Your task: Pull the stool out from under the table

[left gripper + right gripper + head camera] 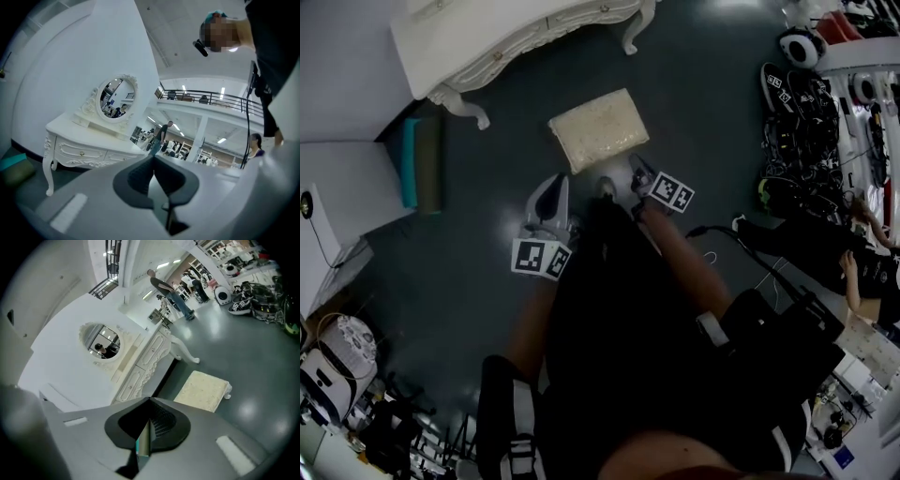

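Grippers sit nearest, held just ahead of the person's dark-clothed body in the head view. The left gripper [556, 184] is at about 11 o'clock from the body and the right gripper [637, 169] at about 1 o'clock. Both point toward 12 o'clock.

In the left gripper view, the left gripper [153, 157] has its jaws brought together at the tips. Nothing is caught between them. In the right gripper view, the right gripper [150, 400] is likewise fully closed, its tips meeting with nothing held. Neither tool touches any furniture.

Just beyond the two tips, at 12 o'clock, the stool [600, 129] stands on the dark floor [487, 281]. Its cream cushioned top faces up and is turned slightly askew. It stands clear of the table on open floor, between the grippers and the table's front edge. In the right gripper view the stool [202, 390] lies at about 2 o'clock from the jaws, with one white leg showing at its far corner.

Farther off, at 11 o'clock in the head view, is the white carved table [506, 42], with curved legs and drawers. An oval mirror [115, 97] rises from its top against the white wall.

Teal and olive pads [422, 161] lean beside the table at about 9 o'clock. At 2 to 3 o'clock, well apart, a tangle of cables [797, 141] and gear covers the floor. A person [862, 258] is at that edge.
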Demonstrator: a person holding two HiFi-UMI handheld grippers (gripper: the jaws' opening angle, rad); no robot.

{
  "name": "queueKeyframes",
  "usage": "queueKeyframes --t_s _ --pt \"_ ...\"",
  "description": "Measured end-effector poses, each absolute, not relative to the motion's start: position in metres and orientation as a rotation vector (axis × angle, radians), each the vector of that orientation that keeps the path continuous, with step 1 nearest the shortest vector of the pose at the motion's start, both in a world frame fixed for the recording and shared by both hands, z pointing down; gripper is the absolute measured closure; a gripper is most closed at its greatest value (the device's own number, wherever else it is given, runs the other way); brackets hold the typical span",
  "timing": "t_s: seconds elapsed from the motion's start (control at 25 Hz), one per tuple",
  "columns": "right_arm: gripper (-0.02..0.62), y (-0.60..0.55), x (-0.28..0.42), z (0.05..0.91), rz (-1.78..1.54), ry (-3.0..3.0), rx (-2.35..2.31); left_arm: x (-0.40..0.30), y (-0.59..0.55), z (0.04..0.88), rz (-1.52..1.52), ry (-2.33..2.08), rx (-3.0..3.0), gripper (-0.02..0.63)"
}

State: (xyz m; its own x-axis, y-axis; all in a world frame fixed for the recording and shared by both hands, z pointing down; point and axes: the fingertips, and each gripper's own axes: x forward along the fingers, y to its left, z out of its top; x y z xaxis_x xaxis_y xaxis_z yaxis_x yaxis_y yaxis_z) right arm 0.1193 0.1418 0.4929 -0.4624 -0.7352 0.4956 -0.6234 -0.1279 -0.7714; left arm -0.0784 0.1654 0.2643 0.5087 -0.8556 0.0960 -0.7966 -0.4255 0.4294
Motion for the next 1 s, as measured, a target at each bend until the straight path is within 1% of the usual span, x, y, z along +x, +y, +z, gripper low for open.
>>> queueKeyframes --t_s 0.32,0.76,1.0 --pt "0.598 0.134 0.126 0.404 -1.449 2.254 -1.646 -0.068 0.163 0.228 -0.223 -1.373 2.37 0.598" --pt "0.597 0.135 0.13 0.261 -0.839 2.522 -1.773 -0.058 0.159 0.184 -0.227 -1.404 2.437 0.598" --pt "0.597 0.15 0.127 0.209 -0.65 2.533 -1.765 -0.045 0.165 0.178 -0.165 -1.415 2.494 0.598"
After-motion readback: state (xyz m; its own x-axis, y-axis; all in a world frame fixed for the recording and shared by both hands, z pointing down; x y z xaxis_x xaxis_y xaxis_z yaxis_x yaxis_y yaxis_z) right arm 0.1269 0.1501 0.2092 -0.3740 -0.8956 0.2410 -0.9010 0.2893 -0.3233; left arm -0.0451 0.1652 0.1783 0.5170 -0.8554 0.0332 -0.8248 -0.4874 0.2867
